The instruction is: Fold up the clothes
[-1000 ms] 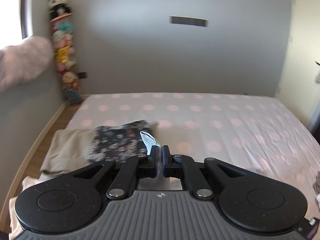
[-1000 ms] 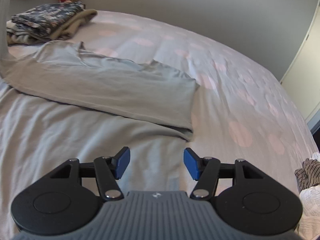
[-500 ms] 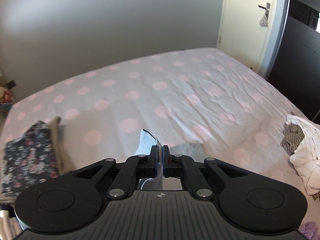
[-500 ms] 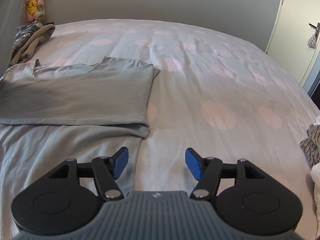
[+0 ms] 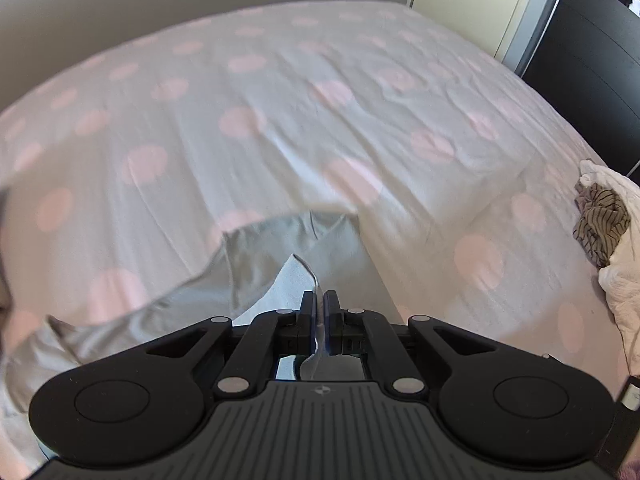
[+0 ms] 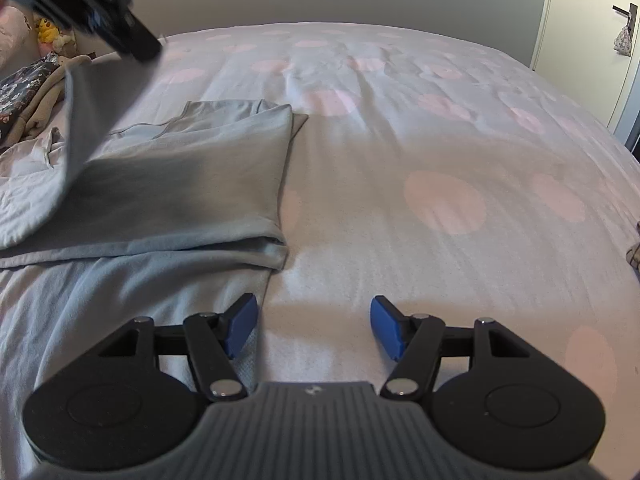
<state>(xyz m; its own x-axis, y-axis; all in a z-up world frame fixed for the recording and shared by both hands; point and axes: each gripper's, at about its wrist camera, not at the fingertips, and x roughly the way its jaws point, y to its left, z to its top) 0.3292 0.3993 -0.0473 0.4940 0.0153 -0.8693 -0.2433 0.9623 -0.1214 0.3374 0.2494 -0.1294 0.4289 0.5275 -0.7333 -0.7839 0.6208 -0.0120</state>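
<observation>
Fabric of a grey shirt [image 5: 298, 280] is pinched between the closed jaws of the left gripper [image 5: 319, 312], which carries that edge above the folded part of the garment. The right gripper [image 6: 313, 326] hovers low with its blue pads [image 6: 240, 323] spread apart and nothing between them, the left pad over the shirt's lower edge. The shirt lies on the polka-dot bed [image 6: 440, 128]. A pile of unfolded clothes [image 5: 608, 232] sits at the bed's right side, folded clothes [image 6: 24, 92] far left.
</observation>
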